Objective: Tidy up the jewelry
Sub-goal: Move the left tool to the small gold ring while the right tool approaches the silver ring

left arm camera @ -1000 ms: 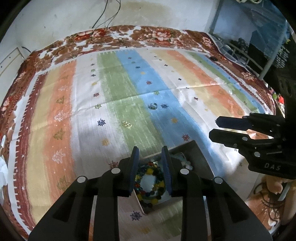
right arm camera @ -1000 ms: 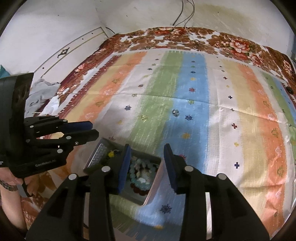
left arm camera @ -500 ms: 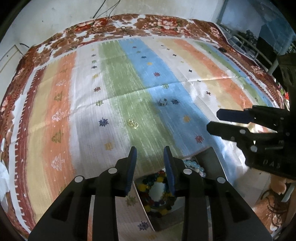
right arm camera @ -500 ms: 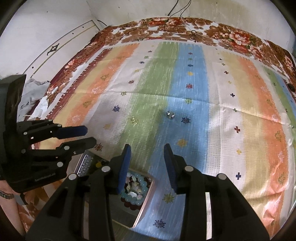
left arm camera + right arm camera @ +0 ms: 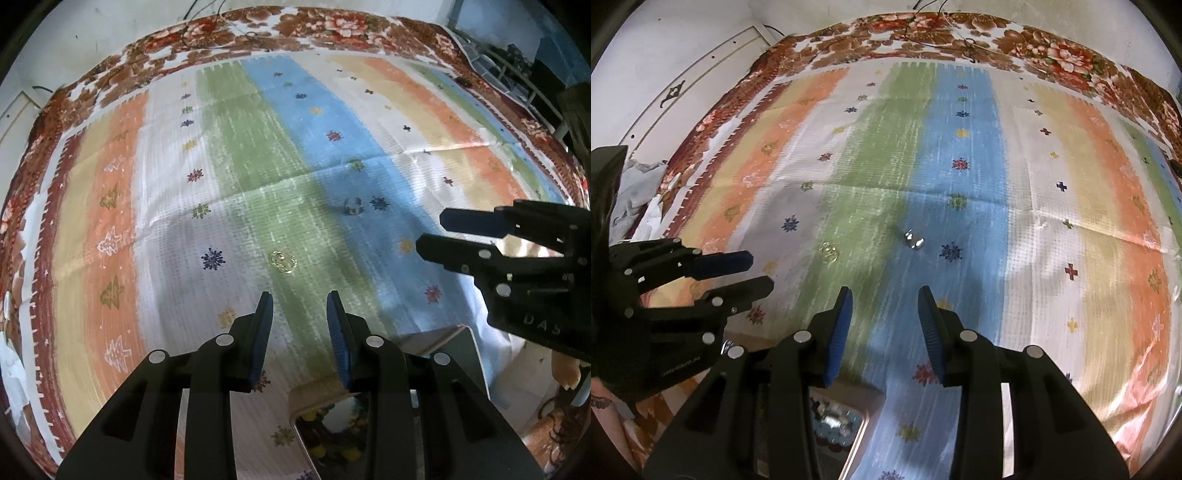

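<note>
- Left wrist view: left gripper (image 5: 300, 317) hovering with fingers spread and holding nothing, above a striped cloth (image 5: 147, 206); gold ring (image 5: 282, 261) lying on the green stripe just ahead; silver ring (image 5: 352, 206) resting farther off at the blue stripe's edge; jewelry box (image 5: 458, 336) sitting under the fingers, beads showing inside; right gripper (image 5: 439, 232) reaching in from the right, also parted and holding nothing.
- Right wrist view: right gripper (image 5: 885, 321) hanging released over the blue stripe; silver ring (image 5: 914, 239) lying ahead, gold ring (image 5: 829, 251) to its left; left gripper (image 5: 753, 273) showing at left; jewelry box (image 5: 866, 419) peeking below.
</note>
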`<state>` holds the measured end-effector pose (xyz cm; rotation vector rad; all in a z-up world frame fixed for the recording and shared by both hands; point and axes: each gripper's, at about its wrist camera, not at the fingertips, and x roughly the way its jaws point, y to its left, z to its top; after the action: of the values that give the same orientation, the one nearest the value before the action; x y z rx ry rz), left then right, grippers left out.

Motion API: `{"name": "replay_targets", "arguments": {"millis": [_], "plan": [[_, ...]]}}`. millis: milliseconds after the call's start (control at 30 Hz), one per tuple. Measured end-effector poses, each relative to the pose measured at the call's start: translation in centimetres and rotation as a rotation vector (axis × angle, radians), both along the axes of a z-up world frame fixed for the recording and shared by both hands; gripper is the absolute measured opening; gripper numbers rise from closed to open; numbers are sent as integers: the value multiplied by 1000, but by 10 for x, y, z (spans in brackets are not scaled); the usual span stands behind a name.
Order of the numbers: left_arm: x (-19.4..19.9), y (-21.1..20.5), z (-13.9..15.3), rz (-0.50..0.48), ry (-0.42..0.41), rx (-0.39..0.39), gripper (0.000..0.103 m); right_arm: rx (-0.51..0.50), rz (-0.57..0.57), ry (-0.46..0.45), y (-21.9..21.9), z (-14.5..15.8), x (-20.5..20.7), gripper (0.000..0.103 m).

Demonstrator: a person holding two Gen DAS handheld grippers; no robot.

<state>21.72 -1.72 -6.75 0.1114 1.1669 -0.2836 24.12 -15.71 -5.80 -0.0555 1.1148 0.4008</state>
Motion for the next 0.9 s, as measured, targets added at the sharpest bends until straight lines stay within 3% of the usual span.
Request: {"name": "replay_targets", "arguments": {"millis": [900], "plan": [[62, -10, -58, -46, 127, 82, 34, -69, -29, 90, 13, -53, 74, 39]]}}
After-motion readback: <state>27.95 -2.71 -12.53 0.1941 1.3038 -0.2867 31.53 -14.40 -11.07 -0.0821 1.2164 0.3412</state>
